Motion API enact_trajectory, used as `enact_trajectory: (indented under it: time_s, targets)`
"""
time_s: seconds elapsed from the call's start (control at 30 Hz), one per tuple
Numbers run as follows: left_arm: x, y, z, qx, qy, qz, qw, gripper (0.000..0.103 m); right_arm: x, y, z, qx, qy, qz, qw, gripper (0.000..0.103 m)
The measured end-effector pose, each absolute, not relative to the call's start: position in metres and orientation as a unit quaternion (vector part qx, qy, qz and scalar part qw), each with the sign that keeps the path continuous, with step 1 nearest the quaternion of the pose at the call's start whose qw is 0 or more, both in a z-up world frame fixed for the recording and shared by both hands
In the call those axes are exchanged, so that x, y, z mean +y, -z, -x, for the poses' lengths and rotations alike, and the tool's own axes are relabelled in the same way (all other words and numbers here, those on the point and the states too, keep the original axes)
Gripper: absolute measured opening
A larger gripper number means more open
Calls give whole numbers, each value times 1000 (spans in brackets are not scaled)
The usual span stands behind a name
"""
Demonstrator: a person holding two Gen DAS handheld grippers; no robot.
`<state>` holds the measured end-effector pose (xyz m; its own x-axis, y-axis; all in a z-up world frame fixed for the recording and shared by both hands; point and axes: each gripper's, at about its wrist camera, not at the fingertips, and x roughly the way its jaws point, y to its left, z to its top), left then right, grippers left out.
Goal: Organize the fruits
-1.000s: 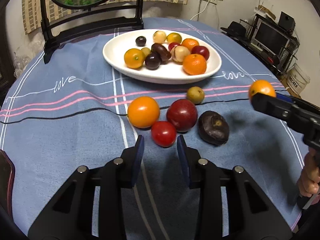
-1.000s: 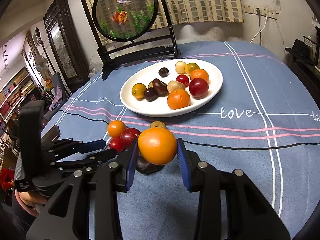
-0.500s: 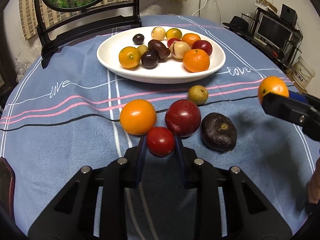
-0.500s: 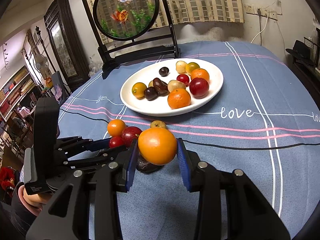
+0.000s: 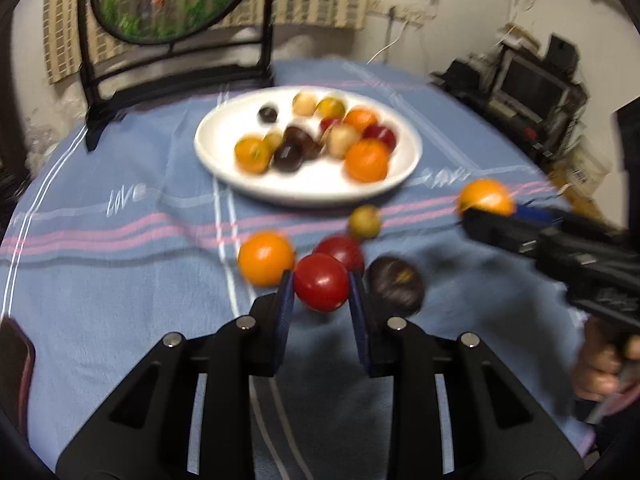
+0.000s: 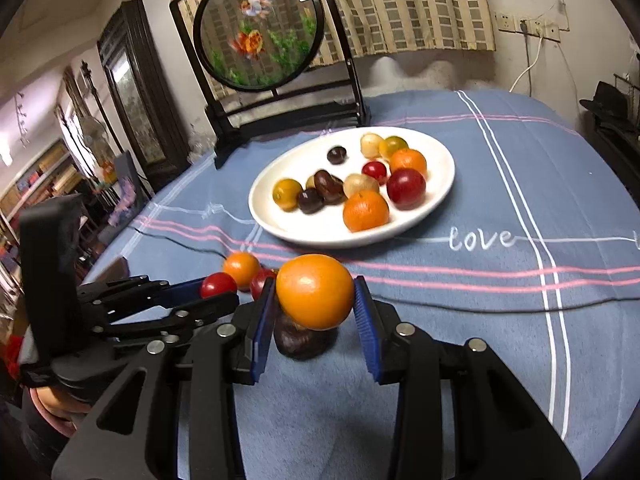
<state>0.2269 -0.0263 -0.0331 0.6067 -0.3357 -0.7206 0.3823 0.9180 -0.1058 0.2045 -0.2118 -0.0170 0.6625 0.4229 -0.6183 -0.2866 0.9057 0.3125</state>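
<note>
- Gripping a small red fruit point(image 5: 321, 282) in my left tool point(image 5: 320, 304), just above the near worktop point(image 5: 120, 300).
- Clamping an orange point(image 6: 315, 291) in my right tool point(image 6: 315, 320), nearer than the plate point(image 6: 440, 200).
- Risk: either round fruit may slip free and roll among the crowded plate fruits.

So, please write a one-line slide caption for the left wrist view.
Left gripper grips a small red tomato above the blue tablecloth, before the white fruit plate.

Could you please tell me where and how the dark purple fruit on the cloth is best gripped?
Grip the dark purple fruit across its widest middle, coming from above. It is a squat, rounded lump lying alone on the blue cloth, its right side clear; the red plum sits close on its left.
</note>
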Motion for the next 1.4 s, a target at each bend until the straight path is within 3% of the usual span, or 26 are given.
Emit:
enact_trajectory:
  time_s: [0.23, 0.5, 0.53, 0.57, 0.63, 0.73, 0.83, 1.13, 1.33, 1.4]
  targets:
    - [-32, -5, -306, 375, 187, -26, 907, 28, -216, 4, -260, 335, -189, -90, 919, 39]
    - [-52, 25, -399, 409, 146, -41, 900, 28, -212, 23, -336, 348, -169, -69, 920, 39]
    - [-53, 26, -401, 409, 141, -47, 900, 33, -211, 25, -341, 349, -171, -65, 919, 42]
    - [-53, 25, -401, 409, 137, -53, 901, 61, -210, 24, -342, 346, -169, -60, 921, 47]
    - [-49, 16, -391, 385, 111, -68, 914, 92, -208, 19, -335, 336, -175, -52, 924, 47]
    - [-37, 1, -368, 364, 96, -72, 924, 92, -207, 9, -313, 329, -194, -46, 923, 48]
    - [-15, -5, -334, 366, 98, -38, 925, 95, -202, 5, -278, 328, -250, -16, 911, 61]
    - [28, 32, -267, 386, 98, 26, 917, 95, -156, 42, -222, 379, -295, 127, 868, 60]
    - [27, 31, -265, 381, 98, 18, 919, 95, -150, 64, -227, 422, -285, 142, 849, 60]
    - [24, 29, -262, 375, 97, 7, 922, 95, -145, 72, -228, 433, -283, 152, 842, 52]
